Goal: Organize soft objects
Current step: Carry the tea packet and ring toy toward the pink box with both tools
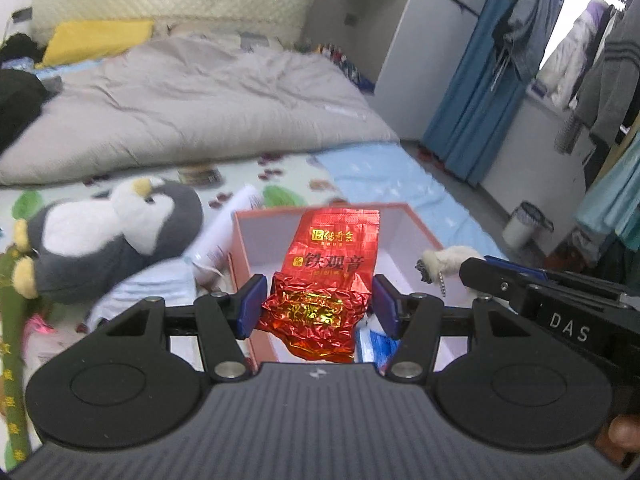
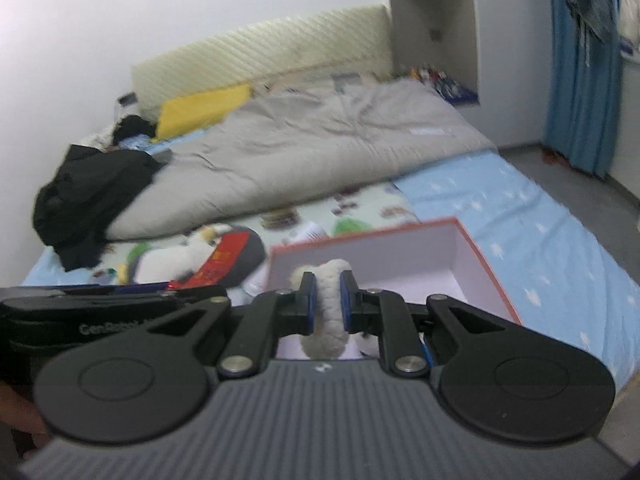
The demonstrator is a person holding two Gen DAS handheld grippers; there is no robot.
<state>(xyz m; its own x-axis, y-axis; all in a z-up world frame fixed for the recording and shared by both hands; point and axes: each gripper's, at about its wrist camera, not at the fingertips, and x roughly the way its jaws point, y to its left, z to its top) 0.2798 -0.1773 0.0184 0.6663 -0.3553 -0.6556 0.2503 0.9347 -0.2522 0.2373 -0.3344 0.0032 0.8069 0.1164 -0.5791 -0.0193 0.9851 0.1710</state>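
Observation:
My left gripper is shut on the crumpled end of a red foil tea packet, held over the open pink box on the bed. My right gripper is shut on a white fluffy plush charm, above the same pink box. In the left wrist view the charm with its small chain shows at the tip of the right gripper, by the box's right rim. A grey and white plush penguin lies left of the box.
A white tube and a pale blue cloth lie between penguin and box. A grey duvet, a yellow pillow and black clothes fill the far bed. A green plush strip lies at the left edge. A white bin stands on the floor.

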